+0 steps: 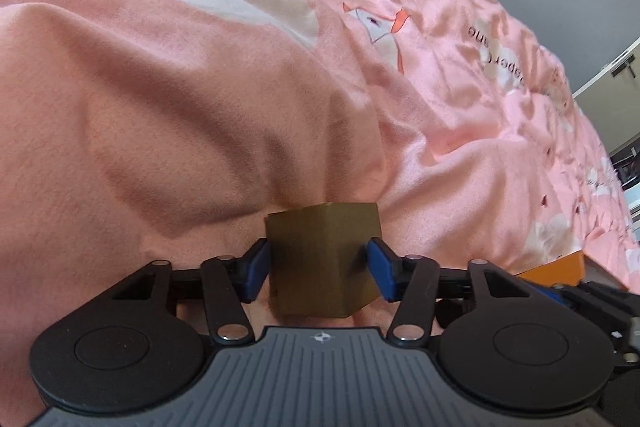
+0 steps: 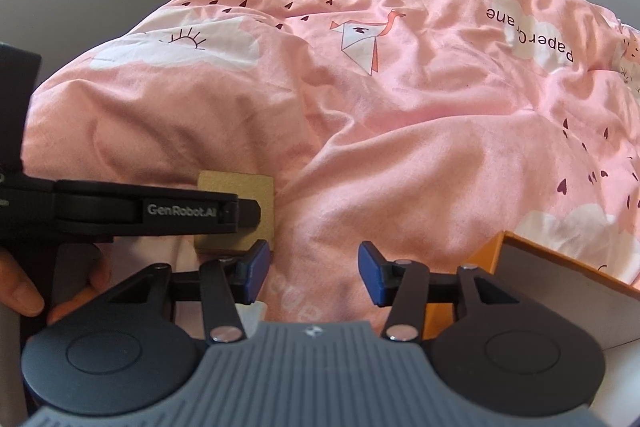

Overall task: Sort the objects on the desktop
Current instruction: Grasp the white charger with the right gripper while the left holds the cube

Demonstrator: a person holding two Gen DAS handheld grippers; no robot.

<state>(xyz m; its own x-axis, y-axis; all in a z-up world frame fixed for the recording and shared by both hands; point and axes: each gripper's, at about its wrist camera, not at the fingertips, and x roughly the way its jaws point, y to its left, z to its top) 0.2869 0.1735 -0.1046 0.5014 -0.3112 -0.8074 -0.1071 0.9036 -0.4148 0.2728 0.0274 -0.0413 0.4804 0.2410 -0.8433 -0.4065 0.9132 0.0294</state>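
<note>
The left tongs [image 1: 319, 269] grip a gold block [image 1: 324, 263] just above the pink quilt [image 1: 160, 87]. The right tongs [image 2: 315, 273] gape wide, holding nothing, beside an orange box [image 2: 486, 251].

Black hand-held gripper [image 2: 315, 269], blue pads [image 2: 371, 273]

Both wrist views look forward along tool fingers, low and close over the pink quilt [image 1: 200, 87]; both share the gold block [image 2: 236, 187].
</note>
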